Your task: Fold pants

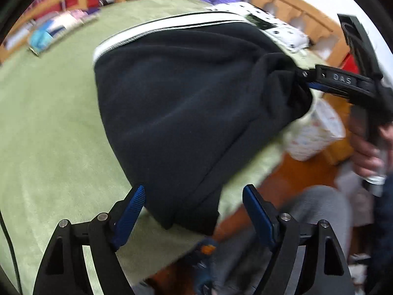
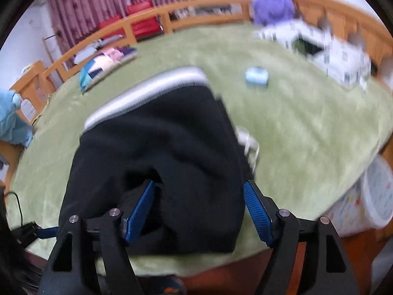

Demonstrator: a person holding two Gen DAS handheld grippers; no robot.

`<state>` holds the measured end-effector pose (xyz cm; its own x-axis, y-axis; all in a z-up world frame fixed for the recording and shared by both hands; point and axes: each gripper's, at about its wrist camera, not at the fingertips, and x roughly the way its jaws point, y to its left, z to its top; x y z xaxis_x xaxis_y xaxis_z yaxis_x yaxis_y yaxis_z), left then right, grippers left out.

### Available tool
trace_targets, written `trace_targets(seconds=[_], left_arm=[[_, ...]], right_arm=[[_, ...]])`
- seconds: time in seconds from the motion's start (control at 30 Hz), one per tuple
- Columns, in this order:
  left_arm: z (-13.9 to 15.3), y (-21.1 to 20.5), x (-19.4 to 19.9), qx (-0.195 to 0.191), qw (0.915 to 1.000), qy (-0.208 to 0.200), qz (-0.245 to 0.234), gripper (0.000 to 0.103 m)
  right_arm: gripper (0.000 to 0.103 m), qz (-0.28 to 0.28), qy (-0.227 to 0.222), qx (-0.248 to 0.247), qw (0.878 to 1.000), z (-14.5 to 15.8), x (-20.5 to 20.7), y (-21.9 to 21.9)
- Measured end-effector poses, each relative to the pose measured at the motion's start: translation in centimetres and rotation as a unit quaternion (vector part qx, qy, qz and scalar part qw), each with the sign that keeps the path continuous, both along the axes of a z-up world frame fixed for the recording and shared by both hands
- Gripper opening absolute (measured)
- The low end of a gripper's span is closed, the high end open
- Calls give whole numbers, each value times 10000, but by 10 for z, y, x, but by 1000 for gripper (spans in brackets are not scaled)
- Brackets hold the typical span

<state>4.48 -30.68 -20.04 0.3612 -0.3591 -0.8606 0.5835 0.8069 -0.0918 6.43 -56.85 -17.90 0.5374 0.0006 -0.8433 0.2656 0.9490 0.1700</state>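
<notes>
Dark pants [image 1: 172,103] with a white side stripe [image 1: 157,32] lie folded on the green bed cover [image 1: 49,123]. My left gripper [image 1: 196,206] is open over their near corner. That corner sits between the blue pads [image 1: 133,209], which do not press on it. My right gripper [image 1: 307,80] reaches in from the right to the bunched right corner of the pants, and cloth hides its tips there. In the right wrist view the right gripper [image 2: 200,211] stands open astride the pants [image 2: 172,147], with the left pad [image 2: 140,213] against a fold.
A wooden rail [image 2: 147,19] runs round the bed. On the cover lie a spotted white cloth [image 2: 331,54], a purple plush [image 2: 272,5], a patchwork cloth [image 2: 105,64] and a small light-blue thing [image 2: 256,77]. A white basket [image 2: 368,191] stands on the floor. A person's hand [image 1: 366,152] holds the right gripper.
</notes>
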Motion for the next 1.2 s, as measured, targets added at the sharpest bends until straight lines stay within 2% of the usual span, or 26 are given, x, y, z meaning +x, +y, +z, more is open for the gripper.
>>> trace_targets(seconds=[0.03,0.07,0.1,0.17,0.2,0.23,0.27,0.3,0.33,0.37,0.4,0.43,0.5,0.53,0.6,0.67,0.77,0.8,0.87,0.93,0.97,1.03,1.13,1.17,1.2], left_arm=[[-2,-3,-2,237,9993,-264,92,31],[-2,0,-2,466,9972,-544,192,26],[0,7,0,321,9980,-515,183,20],[8,33,8,-38,9989,-318,350,16],[8,36,8,-52,9990,-320,309,16],[8,36,6,13,9991,-349,253,17],[6,34,3,68,9993,-325,187,19],[5,28,-2,198,9993,-322,49,27],[6,29,-6,293,9989,-352,-56,29],[10,33,-10,255,9988,-382,-188,30],[17,39,-14,79,9985,-416,-356,37],[27,50,-18,-146,9979,-435,-463,51],[41,65,-20,-470,9964,-505,-487,65],[51,72,-19,-606,9954,-612,-412,66],[64,74,-10,-767,9940,-734,-275,66],[71,67,5,-906,9928,-776,-102,66],[63,53,30,-1088,9919,-629,203,66],[56,48,37,-1050,9928,-523,255,66],[26,34,47,-753,9970,-95,160,66],[0,27,45,-547,9984,175,4,66],[-8,28,40,-520,9985,192,-48,66],[-7,33,34,-655,9977,87,-156,67],[1,47,54,-1014,9935,523,-7,68],[3,51,60,-1061,9927,573,94,68],[6,55,69,-1088,9922,570,194,68]], right_arm=[[61,12,115,-59,9999,-8,0,2],[12,-10,225,-331,9992,-12,-2,5],[14,-3,134,-429,9990,-10,-8,2],[15,-269,-491,173,9983,4,-34,-25],[15,-266,-607,556,9963,2,-43,-36],[16,-152,-421,660,9968,-9,-45,-38],[18,-96,-57,342,9994,-22,-41,-29],[19,-24,196,39,9998,-31,-37,-20],[19,220,415,-458,9978,-36,-35,-5],[20,328,387,-692,9963,-33,-38,0],[22,358,241,-748,9963,-24,-43,2],[24,391,35,-601,9974,-12,-50,1],[30,534,-382,-247,9975,14,-61,-4],[32,545,-629,-193,9963,29,-64,-6],[47,456,-969,-221,9940,43,-62,-5],[48,452,-1105,-236,9926,45,-46,-2],[48,433,-965,19,9944,26,-27,1],[47,511,-725,15,9961,11,-21,8],[47,769,64,-420,9961,-28,-14,21],[47,959,301,-590,9932,-45,-21,30],[47,1064,300,-688,9915,-44,-25,32],[47,1090,246,-556,9922,-33,-27,26],[47,917,-485,-385,9939,4,-22,10],[55,815,-742,-424,9930,15,-13,5],[70,724,-889,-460,9923,20,-2,0]])
